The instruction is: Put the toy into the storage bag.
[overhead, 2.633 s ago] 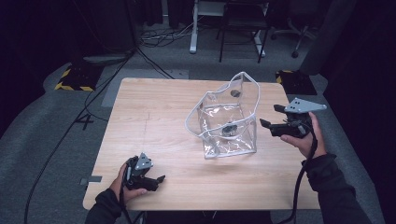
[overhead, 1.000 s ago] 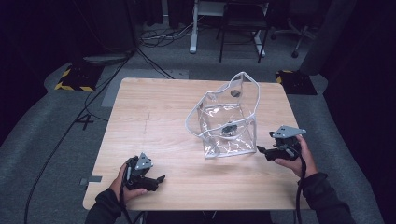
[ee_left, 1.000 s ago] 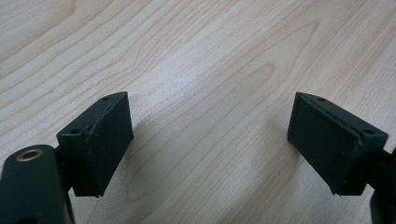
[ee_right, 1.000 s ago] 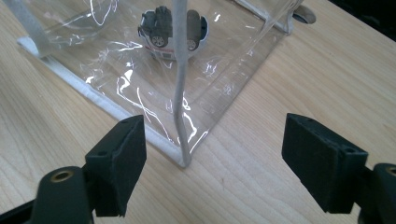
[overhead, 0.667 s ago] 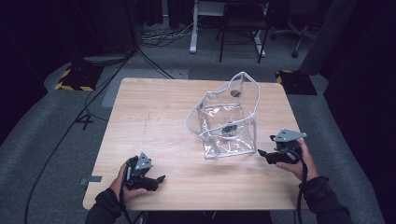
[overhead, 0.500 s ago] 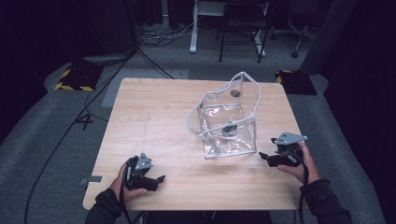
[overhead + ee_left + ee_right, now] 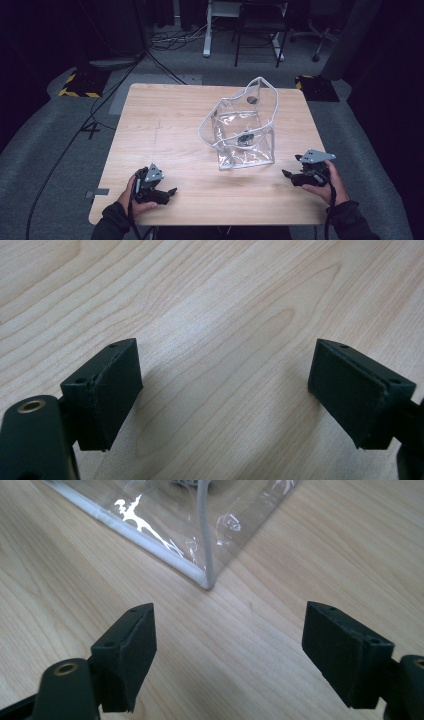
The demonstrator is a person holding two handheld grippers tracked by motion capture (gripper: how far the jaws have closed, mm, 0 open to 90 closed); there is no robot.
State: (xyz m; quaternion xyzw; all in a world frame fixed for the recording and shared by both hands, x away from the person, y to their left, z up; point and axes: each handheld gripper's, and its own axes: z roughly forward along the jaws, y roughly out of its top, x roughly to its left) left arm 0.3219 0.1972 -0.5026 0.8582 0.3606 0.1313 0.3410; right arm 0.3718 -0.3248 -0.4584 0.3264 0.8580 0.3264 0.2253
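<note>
A clear plastic bag with white piping (image 7: 244,131) stands open on the wooden table (image 7: 165,130), right of centre, with a small dark object (image 7: 245,138) inside it. My right gripper (image 7: 289,175) rests near the table's front right, open, its jaws aimed at the bag's lower corner (image 7: 207,582) a short way off. Nothing lies between its pads. My left gripper (image 7: 170,192) sits at the front left, held by a hand, open over bare wood (image 7: 225,365).
Around the table lies grey carpet with cables (image 7: 75,140). A chair and a desk leg (image 7: 207,30) stand behind the table. Yellow-black marked blocks (image 7: 80,82) lie on the floor at left and right.
My right gripper has come down and toward the front right of the table, away from the bag's side. The left gripper and the bag have stayed put.
</note>
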